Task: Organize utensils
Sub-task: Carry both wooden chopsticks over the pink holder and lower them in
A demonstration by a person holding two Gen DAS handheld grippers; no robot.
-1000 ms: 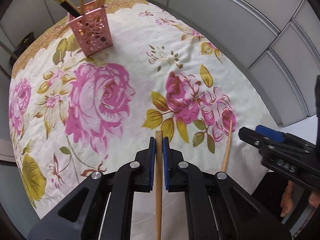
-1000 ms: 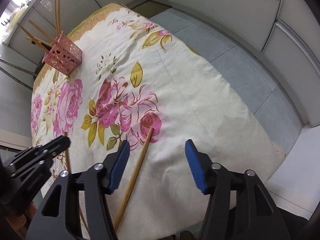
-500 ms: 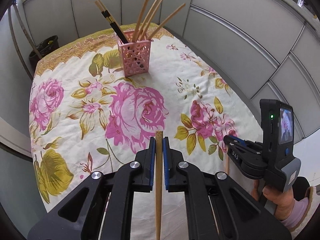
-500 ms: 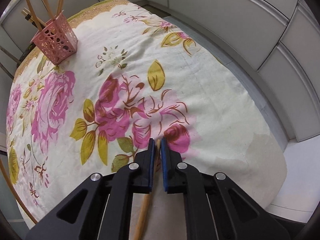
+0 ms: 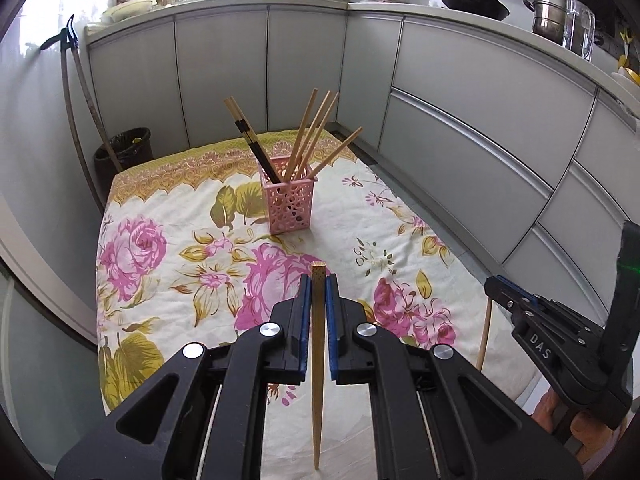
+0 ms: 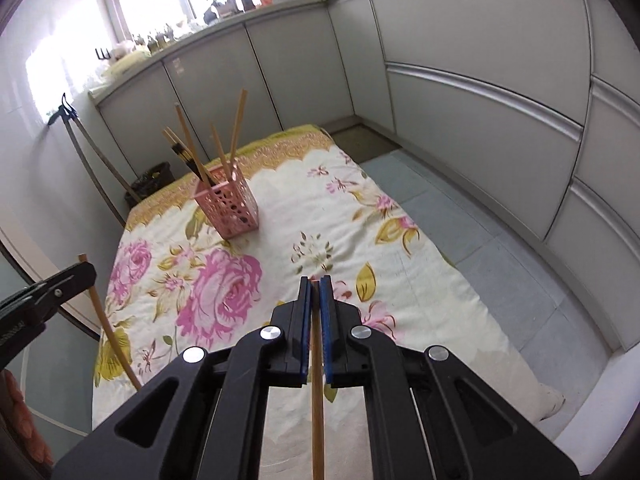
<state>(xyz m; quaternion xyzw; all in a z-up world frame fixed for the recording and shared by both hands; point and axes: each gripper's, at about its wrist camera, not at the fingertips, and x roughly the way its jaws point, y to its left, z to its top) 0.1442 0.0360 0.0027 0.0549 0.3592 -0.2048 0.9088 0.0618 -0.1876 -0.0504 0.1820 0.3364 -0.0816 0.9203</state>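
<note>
Two chopsticks lifted, one pinched in left gripper (image 5: 318, 300), one in right gripper (image 6: 315, 300); next: carry to pink holder (image 5: 289, 206), drop upright.

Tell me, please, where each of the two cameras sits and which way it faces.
Left wrist: on the left tongs, looking down-forward over a held chopstick toward the pink holder; right tongs and fingers at right.
Right wrist: on the right tongs, likewise, gripping another chopstick; left tongs at left.
Shared: holder, floral cloth, cabinets.
</note>
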